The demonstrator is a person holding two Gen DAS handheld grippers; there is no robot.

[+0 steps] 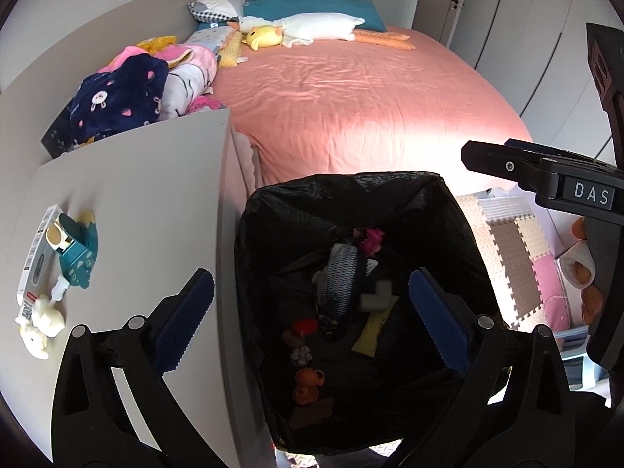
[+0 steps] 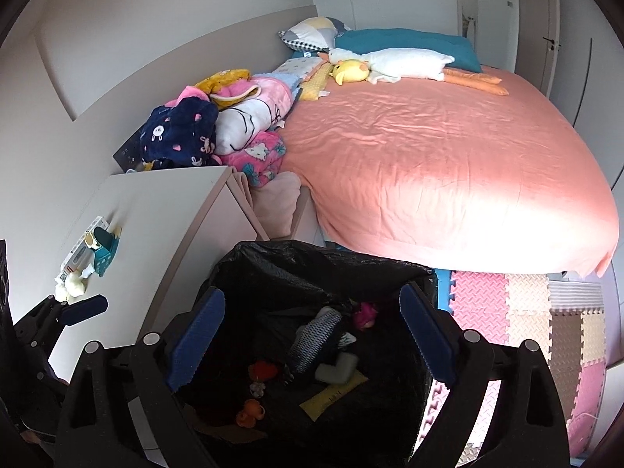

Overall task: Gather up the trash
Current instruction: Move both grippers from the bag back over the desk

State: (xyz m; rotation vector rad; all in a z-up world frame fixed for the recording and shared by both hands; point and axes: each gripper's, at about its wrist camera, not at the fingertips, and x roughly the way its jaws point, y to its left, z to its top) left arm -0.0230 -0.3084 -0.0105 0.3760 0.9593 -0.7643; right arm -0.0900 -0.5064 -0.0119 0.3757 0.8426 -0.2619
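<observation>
Where bed [image 2: 448,163] ends, foam mats [image 2: 518,312] (pastel) begin.

You face a bed [image 2: 448,163] under a salmon cover, sunlit at its near end, against pale walls [image 2: 175,19]. A grey table [image 1: 128,202] stands beside it; foam mats [image 2: 538,312] cover the floor; wardrobe doors [image 1: 518,39] line the right.

Bin bag [image 1: 351,202]: black. Bedsheet [image 1: 351,101]: salmon pink. Pillow [image 1: 312,9]: teal. Floor mat [image 2: 526,312]: pink, cream, brown tiles. Blanket [image 1: 117,97]: navy, rabbit print.
</observation>
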